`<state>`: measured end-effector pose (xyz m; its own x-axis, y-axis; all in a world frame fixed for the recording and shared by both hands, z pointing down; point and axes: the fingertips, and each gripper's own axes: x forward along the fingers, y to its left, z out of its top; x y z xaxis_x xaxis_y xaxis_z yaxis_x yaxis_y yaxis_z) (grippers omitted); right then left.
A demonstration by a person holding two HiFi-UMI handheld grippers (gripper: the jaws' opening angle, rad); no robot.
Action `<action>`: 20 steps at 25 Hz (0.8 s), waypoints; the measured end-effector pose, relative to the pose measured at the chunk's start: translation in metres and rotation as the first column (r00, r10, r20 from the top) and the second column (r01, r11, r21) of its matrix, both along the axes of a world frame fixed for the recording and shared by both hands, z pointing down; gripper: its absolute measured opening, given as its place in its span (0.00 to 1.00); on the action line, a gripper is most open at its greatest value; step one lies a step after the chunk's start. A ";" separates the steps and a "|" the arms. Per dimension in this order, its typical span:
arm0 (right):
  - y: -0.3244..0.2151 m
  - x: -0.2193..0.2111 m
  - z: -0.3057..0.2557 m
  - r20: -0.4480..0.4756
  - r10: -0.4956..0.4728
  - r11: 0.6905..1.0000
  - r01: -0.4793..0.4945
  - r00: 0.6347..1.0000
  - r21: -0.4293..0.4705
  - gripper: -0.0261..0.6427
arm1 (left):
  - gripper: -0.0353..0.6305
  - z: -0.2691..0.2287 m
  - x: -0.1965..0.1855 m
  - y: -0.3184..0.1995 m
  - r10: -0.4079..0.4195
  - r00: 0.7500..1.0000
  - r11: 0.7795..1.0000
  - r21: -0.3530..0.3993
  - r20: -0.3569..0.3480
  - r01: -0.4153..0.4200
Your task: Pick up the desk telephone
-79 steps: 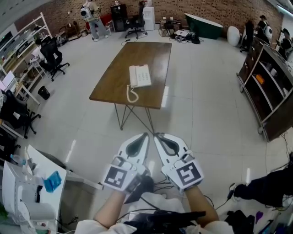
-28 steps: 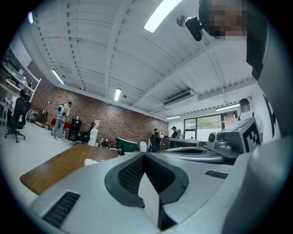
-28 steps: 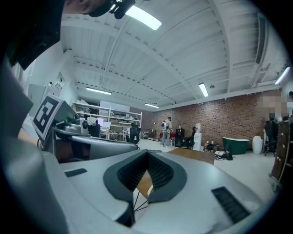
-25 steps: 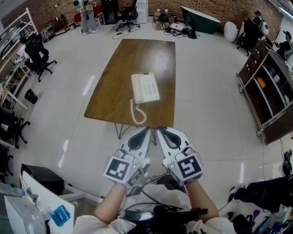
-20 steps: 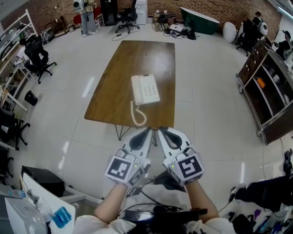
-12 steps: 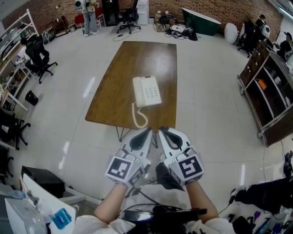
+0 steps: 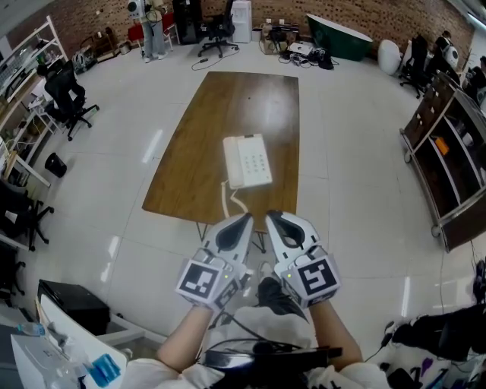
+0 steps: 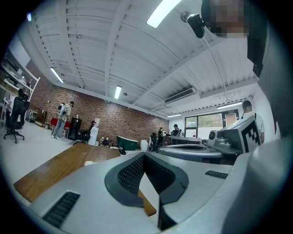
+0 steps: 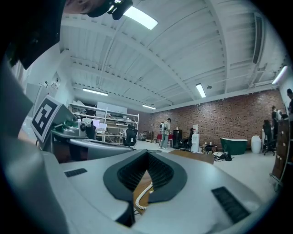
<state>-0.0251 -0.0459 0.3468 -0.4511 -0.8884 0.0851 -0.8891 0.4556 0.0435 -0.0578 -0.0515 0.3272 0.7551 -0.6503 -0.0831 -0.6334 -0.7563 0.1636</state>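
Person stepping closer: white push-button desk telephone (image 7: 247,161), lying near front end of long brown wooden table (image 7: 199,158), drawing nearer. Left gripper (image 7: 245,219) and right gripper (image 7: 270,217) both travelling fully closed, carrying nothing. Still approaching, reach not begun.

Open desk (image 7: 196,152) lies on every side of the telephone (image 7: 247,161); only its coiled cord (image 7: 227,200) lies toward the near edge.

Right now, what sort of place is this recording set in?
Probably a big open lab or workshop-style office: a brick wall at the far end, office chairs and shelving along the sides, and one wooden table with a desk telephone on a tiled floor.
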 end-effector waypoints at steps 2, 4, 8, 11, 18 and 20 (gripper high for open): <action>-0.011 0.003 0.001 0.003 -0.002 1.000 0.002 1.000 -0.009 0.04 | 0.05 0.002 0.003 -0.010 -0.001 1.000 1.000 -0.007 0.003 0.001; -0.021 0.005 0.002 0.003 -0.008 1.000 0.008 1.000 -0.013 0.04 | 0.05 0.004 0.006 -0.022 -0.005 1.000 1.000 -0.014 0.004 0.005; -0.042 0.009 0.007 -0.001 -0.020 0.999 0.020 1.000 -0.034 0.04 | 0.05 0.008 0.011 -0.044 -0.013 1.000 1.000 -0.028 0.008 0.014; -0.059 0.014 0.010 0.007 -0.025 0.999 0.025 1.000 -0.046 0.04 | 0.05 0.013 0.016 -0.062 -0.021 1.000 0.999 -0.037 0.016 0.021; -0.091 0.022 0.019 0.012 -0.053 0.996 0.054 0.999 -0.075 0.04 | 0.05 0.021 0.025 -0.096 -0.043 0.998 0.997 -0.066 0.039 0.046; -0.099 0.023 0.023 0.011 -0.066 0.994 0.066 0.998 -0.085 0.04 | 0.05 0.025 0.026 -0.105 -0.052 0.998 0.995 -0.080 0.042 0.055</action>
<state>-0.0019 -0.1449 0.3702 -0.5096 -0.8462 0.1558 -0.8571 0.5151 -0.0052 -0.0316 -0.1563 0.3518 0.7208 -0.6932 0.0007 -0.6797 -0.7066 0.1966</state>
